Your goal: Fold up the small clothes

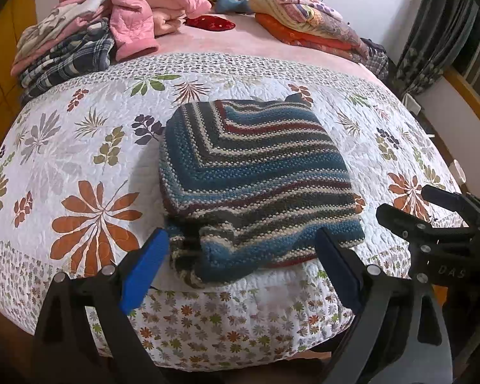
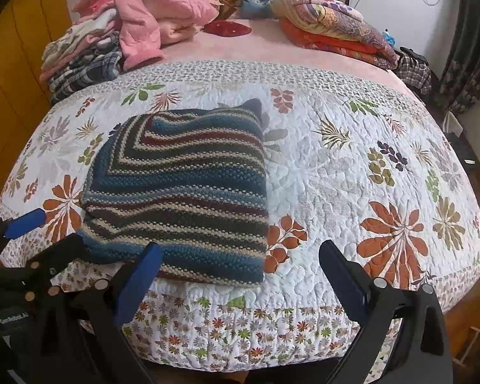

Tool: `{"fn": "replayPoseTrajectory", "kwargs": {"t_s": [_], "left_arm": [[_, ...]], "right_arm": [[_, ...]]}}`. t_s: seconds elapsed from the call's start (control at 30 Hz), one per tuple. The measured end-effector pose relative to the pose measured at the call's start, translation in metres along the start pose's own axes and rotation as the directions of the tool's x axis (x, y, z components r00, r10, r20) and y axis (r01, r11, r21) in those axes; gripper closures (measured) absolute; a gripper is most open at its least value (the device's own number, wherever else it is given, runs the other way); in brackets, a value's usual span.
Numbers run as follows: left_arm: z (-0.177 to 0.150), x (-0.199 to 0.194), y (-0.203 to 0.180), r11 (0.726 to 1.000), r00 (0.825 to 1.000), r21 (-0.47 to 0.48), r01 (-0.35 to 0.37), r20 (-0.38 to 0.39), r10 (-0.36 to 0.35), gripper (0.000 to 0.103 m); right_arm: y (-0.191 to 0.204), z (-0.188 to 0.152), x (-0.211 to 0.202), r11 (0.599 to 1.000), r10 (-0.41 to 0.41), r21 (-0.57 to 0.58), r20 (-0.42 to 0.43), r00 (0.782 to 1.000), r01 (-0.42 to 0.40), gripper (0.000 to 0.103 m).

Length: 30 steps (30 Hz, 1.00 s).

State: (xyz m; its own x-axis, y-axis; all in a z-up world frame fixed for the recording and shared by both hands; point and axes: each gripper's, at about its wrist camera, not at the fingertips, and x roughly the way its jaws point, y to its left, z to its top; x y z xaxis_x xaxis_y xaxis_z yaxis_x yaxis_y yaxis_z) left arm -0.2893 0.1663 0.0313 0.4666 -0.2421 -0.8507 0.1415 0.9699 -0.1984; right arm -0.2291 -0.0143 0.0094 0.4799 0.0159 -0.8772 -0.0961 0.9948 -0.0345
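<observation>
Our sweater (image 1: pixel 256 185) lies folded on the bed (image 1: pixel 80 166), near the edge. Both our left gripper (image 1: pixel 240 265) and right gripper (image 2: pixel 240 272) are wide apart, holding nothing, because this fold looks done.

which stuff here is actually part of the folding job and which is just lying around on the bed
Part of the job:
- striped knit sweater, folded on the floral quilt
- left tongs, open
- right tongs, open

Lying about:
- pink padded jacket
- plaid clothes
- folded floral blankets
- red pouch
</observation>
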Motion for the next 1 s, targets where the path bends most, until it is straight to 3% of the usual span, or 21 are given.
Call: {"fn": "replayPoseTrajectory", "kwargs": {"t_s": [1.0], "left_arm": [[0.002, 0.003, -0.003, 1.0, 1.0, 0.029, -0.003, -0.008, 0.003, 0.011]], "right_arm": [[-0.01, -0.003, 0.006, 0.999, 0.017, 0.04, -0.015, 1.0, -0.016, 0.004]]}}
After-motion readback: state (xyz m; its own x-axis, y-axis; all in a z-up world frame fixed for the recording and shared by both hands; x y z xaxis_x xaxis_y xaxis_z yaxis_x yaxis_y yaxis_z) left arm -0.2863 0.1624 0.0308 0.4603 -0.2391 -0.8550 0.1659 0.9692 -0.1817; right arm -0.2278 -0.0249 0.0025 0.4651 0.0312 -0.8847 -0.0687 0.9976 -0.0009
